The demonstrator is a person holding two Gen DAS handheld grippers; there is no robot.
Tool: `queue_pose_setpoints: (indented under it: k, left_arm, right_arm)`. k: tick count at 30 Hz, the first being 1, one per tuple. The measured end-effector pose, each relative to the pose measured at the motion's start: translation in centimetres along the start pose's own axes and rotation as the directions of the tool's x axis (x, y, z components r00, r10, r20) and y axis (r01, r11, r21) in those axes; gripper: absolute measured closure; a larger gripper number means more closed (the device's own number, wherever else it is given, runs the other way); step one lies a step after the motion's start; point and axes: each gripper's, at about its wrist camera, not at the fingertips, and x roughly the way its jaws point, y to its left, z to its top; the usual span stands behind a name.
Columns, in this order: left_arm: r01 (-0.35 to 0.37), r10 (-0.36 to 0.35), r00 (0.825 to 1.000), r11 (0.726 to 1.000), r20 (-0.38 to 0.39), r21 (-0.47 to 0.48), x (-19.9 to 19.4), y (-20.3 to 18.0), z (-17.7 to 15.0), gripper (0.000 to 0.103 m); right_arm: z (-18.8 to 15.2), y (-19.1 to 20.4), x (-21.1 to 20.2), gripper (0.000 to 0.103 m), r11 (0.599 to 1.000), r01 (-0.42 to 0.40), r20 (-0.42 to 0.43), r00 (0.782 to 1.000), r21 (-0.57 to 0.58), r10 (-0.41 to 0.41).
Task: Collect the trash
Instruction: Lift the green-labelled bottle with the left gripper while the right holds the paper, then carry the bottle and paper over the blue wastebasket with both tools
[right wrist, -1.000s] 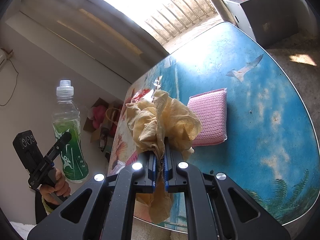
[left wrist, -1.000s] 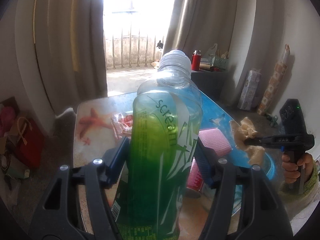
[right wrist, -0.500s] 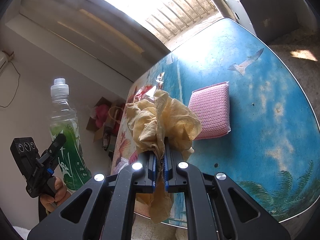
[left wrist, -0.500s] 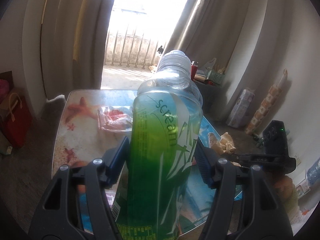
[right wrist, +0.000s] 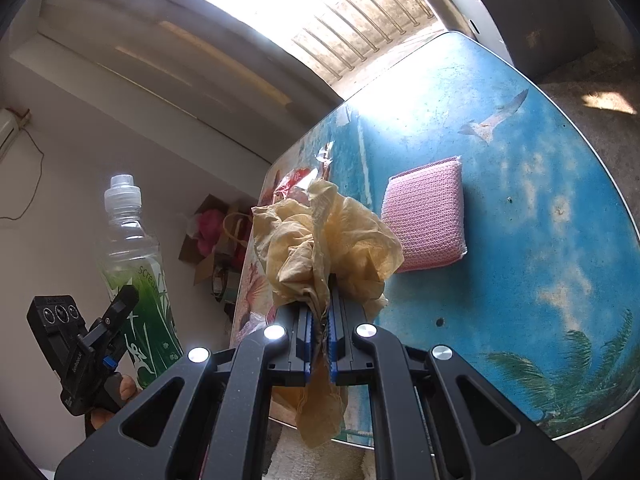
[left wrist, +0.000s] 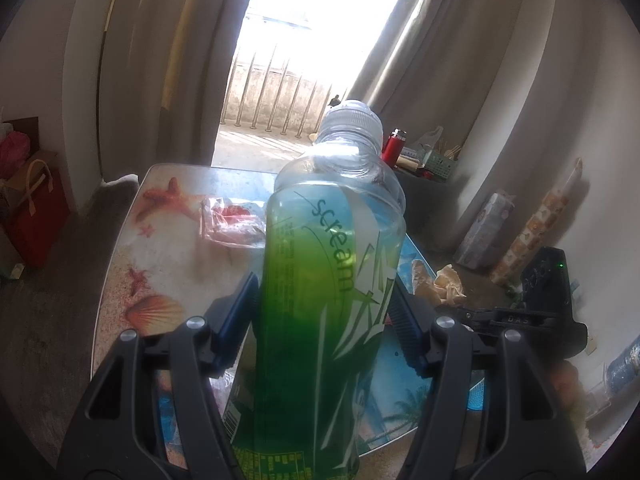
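My left gripper (left wrist: 324,300) is shut on a clear plastic bottle (left wrist: 332,280) with a green label and a ribbed cap, held upright in the air above the table's near end. The right wrist view shows the same bottle (right wrist: 136,276) and left gripper (right wrist: 116,328) at the far left, beside the table. My right gripper (right wrist: 320,300) is shut on a crumpled yellowish paper wad (right wrist: 320,244) that bulges past the pads and hangs below them. In the left wrist view that paper wad (left wrist: 448,284) shows at the right. A clear wrapper with red print (left wrist: 234,220) lies on the table.
The table (right wrist: 540,200) has a glossy beach and sky print. A pink sponge (right wrist: 428,216) lies on it just right of the wad. Bags (left wrist: 32,208) stand on the floor at left. A low dark cabinet with a red flask (left wrist: 394,146) stands behind the table. Curtains frame a bright balcony door.
The left gripper with the bottle has rolled and drifted slightly, so more of the table's left end shows. In the right view the bottle sits tilted and a little closer. The right gripper has held still.
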Motion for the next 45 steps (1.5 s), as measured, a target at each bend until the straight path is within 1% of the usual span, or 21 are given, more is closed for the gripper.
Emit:
queue_pose_setpoints:
  k: [11,22,30,34,38,45]
  left_arm:
    - [-0.006,0.006,1.000,1.000,0.007,-0.017,-1.3,0.0,-0.7,0.042]
    - [-0.017,0.017,0.999,1.000,0.033,-0.025,-3.1,0.2,-1.9,0.042]
    - [-0.011,0.011,0.999,1.000,0.032,-0.009,-3.9,-0.5,-2.9,0.042]
    - [-0.003,0.003,1.000,1.000,0.023,0.006,-3.9,-1.4,-3.6,0.042]
    - [0.020,-0.021,1.000,0.999,0.017,0.039,-3.8,-3.0,-4.2,0.042]
    - [0.094,-0.092,0.995,0.989,-0.023,0.112,-2.1,-6.9,-5.3,0.042]
  right_arm:
    - [-1.1,0.8,-0.9,0.097,1.000,-0.009,0.016,1.000,-0.019,0.009]
    - [-1.7,1.5,-2.0,0.097,0.999,-0.011,0.044,0.999,-0.031,0.012]
    - [-3.1,1.4,-3.5,0.097,0.999,-0.016,0.063,0.998,-0.032,0.018]
    - [-4.1,0.9,-4.6,0.097,1.000,-0.015,0.079,0.997,-0.022,0.017]
    - [-5.5,0.3,-6.7,0.097,1.000,-0.006,0.112,0.994,-0.009,0.007]
    - [-7.8,-1.5,-10.8,0.097,0.997,0.064,0.160,0.985,0.034,-0.068]
